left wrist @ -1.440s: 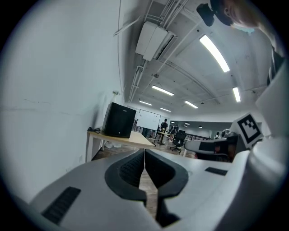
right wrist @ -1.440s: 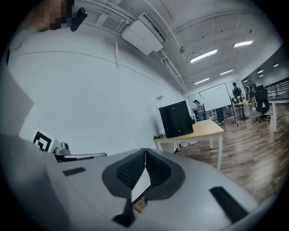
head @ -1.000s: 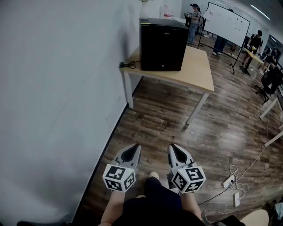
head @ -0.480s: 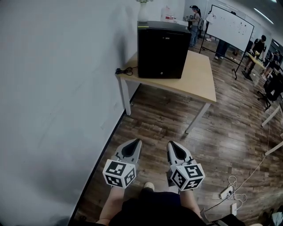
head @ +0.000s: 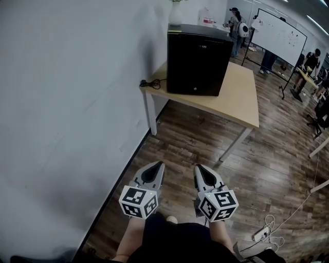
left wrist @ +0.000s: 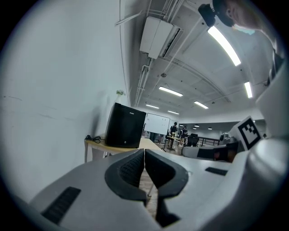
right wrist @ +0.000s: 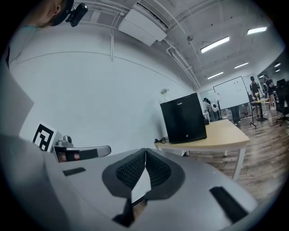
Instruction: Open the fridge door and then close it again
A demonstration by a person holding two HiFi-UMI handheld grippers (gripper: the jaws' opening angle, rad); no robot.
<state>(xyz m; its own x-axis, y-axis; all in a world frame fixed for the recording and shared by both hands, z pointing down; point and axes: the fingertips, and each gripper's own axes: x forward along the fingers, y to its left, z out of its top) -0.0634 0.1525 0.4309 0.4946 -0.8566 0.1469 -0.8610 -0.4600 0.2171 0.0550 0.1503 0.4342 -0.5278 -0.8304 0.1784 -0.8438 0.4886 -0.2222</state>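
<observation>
Well short of the fridge (head: 198,60), door closed.
Held left gripper (head: 156,164) and right gripper (head: 199,167) side by side above the floor, jaws pressed together on nothing; faced the fridge, far ahead on the table (head: 241,100) by the wall.

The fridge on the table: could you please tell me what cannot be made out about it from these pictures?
- Inside of the fridge: hidden in every view by its shut door.
- Print on the door: too small to read in the head view.
- Handle and hinge side: not discernible on the dark front in any view.
- The white vase on top: cut off by the head view's upper edge.
</observation>
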